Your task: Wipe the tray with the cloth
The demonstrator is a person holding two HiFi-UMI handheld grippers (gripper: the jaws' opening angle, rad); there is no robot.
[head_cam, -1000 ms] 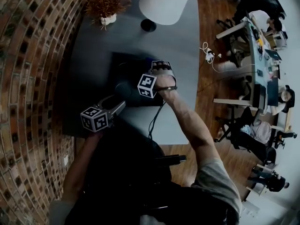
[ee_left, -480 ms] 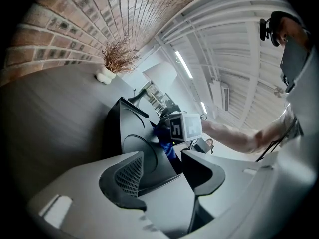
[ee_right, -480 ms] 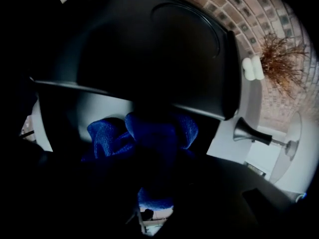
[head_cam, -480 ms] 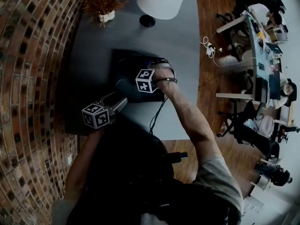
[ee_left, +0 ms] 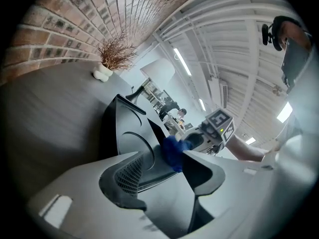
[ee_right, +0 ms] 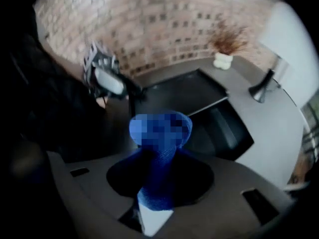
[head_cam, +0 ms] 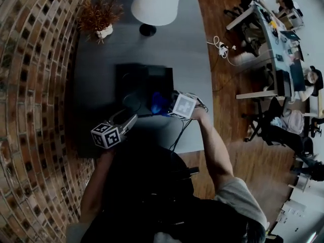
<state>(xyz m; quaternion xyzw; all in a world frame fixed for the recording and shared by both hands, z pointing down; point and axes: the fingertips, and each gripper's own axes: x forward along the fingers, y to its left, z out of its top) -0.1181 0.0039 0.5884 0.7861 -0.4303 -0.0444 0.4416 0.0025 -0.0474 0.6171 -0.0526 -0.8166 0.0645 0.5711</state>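
Observation:
A black tray (head_cam: 136, 80) lies on the grey table (head_cam: 192, 59). My left gripper (head_cam: 130, 119) sits at the tray's near left corner, its jaws closed on the rim; in the left gripper view the tray (ee_left: 124, 128) runs in between the jaws of the left gripper (ee_left: 164, 171). My right gripper (head_cam: 163, 105) points steeply down over the tray's near edge, shut on a blue cloth (head_cam: 156, 101). In the right gripper view the cloth (ee_right: 157, 180) hangs bunched from the right gripper (ee_right: 160, 168) above the tray (ee_right: 184, 96). The left gripper view shows the cloth (ee_left: 173, 151) touching the tray.
A lamp with a white shade (head_cam: 155, 4) and a dried plant in a white vase (head_cam: 98, 16) stand at the table's far end. A brick wall (head_cam: 30, 85) runs along the left. A cable (head_cam: 177, 135) hangs off the near table edge. Office desks (head_cam: 278, 59) stand at the right.
My right gripper has swung from over the tray's middle toward its near right edge and tipped downward, and the blue cloth now shows. The left gripper stays at the tray's corner.

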